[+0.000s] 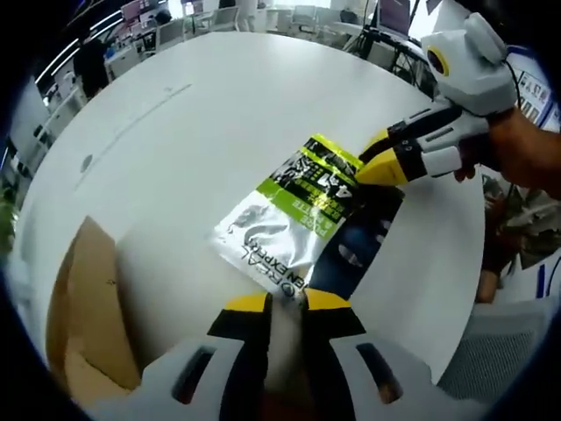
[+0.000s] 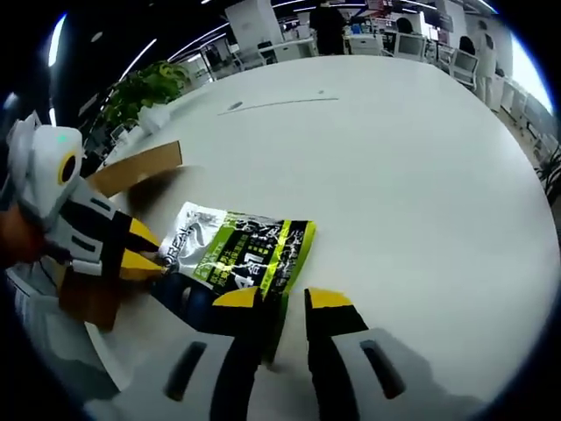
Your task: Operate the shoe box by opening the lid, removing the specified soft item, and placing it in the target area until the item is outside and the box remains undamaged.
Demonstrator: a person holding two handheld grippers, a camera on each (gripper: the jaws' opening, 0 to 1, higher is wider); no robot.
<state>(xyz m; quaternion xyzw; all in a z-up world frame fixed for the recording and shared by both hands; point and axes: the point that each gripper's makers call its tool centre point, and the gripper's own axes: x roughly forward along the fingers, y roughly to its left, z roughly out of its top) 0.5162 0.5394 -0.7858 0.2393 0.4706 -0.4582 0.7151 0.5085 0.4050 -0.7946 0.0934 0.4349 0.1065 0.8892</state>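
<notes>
A soft pouch [image 1: 302,206], green, silver and dark blue with printed text, hangs just above the white round table [image 1: 175,114]. My left gripper [image 1: 289,301] is shut on its silver end. My right gripper [image 1: 372,162] comes in from the right, shut on the opposite green corner. In the right gripper view the pouch [image 2: 241,254] runs from my right gripper [image 2: 280,298] leftward to the left gripper [image 2: 153,254]. The brown cardboard shoe box [image 1: 88,307] lies open at the lower left, and its flap [image 2: 131,171] stands behind the left gripper.
The table [image 2: 394,175] stretches wide and bare beyond the pouch, with a small dark mark [image 2: 235,106] far off. A potted plant [image 2: 153,88], office desks and chairs ring the table. A person [image 2: 329,22] stands at the back.
</notes>
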